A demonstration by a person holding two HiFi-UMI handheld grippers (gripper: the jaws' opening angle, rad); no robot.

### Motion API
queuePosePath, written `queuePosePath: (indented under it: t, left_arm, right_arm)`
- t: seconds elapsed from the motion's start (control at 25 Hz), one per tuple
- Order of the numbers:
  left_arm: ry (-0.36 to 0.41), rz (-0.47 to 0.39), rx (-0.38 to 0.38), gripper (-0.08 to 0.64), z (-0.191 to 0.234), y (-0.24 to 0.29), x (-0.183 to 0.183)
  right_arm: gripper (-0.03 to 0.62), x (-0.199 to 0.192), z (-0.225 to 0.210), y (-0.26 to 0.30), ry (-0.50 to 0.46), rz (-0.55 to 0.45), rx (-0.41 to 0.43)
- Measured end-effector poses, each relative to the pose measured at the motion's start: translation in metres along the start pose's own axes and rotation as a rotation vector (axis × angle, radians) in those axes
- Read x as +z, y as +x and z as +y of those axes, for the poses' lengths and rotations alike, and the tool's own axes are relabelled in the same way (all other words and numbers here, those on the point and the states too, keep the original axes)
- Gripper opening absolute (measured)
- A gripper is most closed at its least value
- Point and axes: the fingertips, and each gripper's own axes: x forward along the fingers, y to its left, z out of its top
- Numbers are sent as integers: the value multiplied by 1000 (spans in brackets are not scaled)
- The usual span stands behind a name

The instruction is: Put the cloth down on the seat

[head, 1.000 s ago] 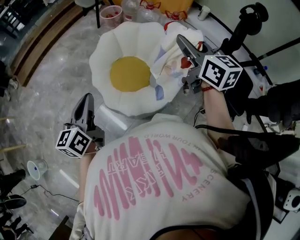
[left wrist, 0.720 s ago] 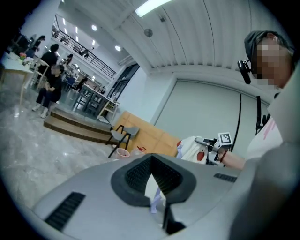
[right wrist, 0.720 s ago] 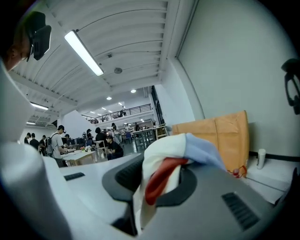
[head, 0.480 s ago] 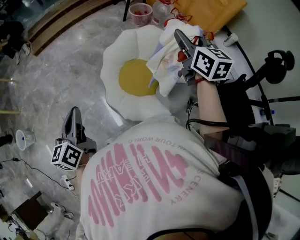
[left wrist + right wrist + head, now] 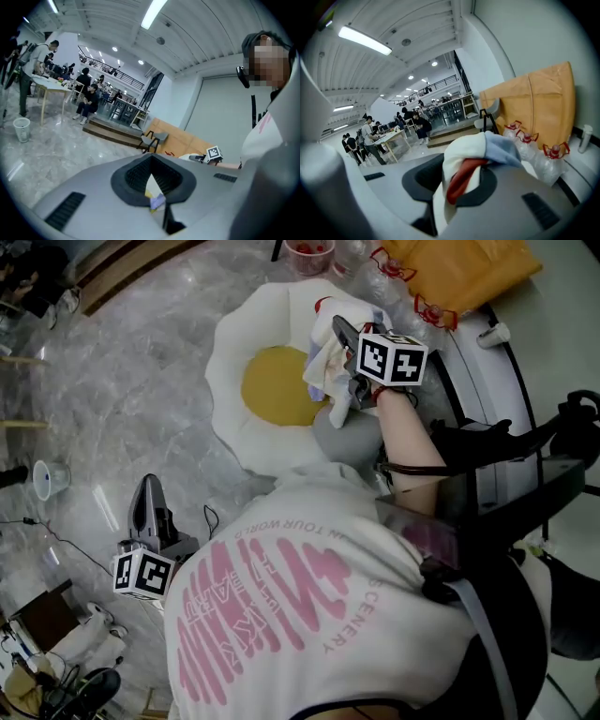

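- White-and-red cloth (image 5: 321, 369) is hanging pinched in the right hand-held gripper (image 5: 339, 332), over the right edge of the egg-shaped seat (image 5: 234, 352).
- Seat's yellow centre (image 5: 274, 388) is lying to that gripper's left, lower down.
- Left hand-held gripper (image 5: 150, 507) is hanging well apart, pressed together and empty.

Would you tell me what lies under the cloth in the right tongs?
The cloth, clamped in the right tongs, hangs over the white rim of the seat; the part beneath is hidden.
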Motion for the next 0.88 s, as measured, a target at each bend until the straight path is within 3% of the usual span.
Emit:
queuePosePath:
  t: [0.16,0.36,0.52,0.72,0.88]
  left_arm:
    - [-48,-17,112,11,-5,-25,-6]
    - [-157,-28,196,11,-14,-13,-29]
    - [-124,17,248,11,-18,-27,-39]
    - [-123,29,303,11,-24,-24,-32]
    - [-135,99,328,11,-25,-21,-35]
  right_arm:
    - [64,-46,-24,31,35,101,-40]
    - [64,-96,-87,66,172,201,-129]
    - [64,-142,-93,76,272,284,-113]
    - [64,-185,-103,89,283,396,-138]
    - [64,-222,-108,90,349,469,-184]
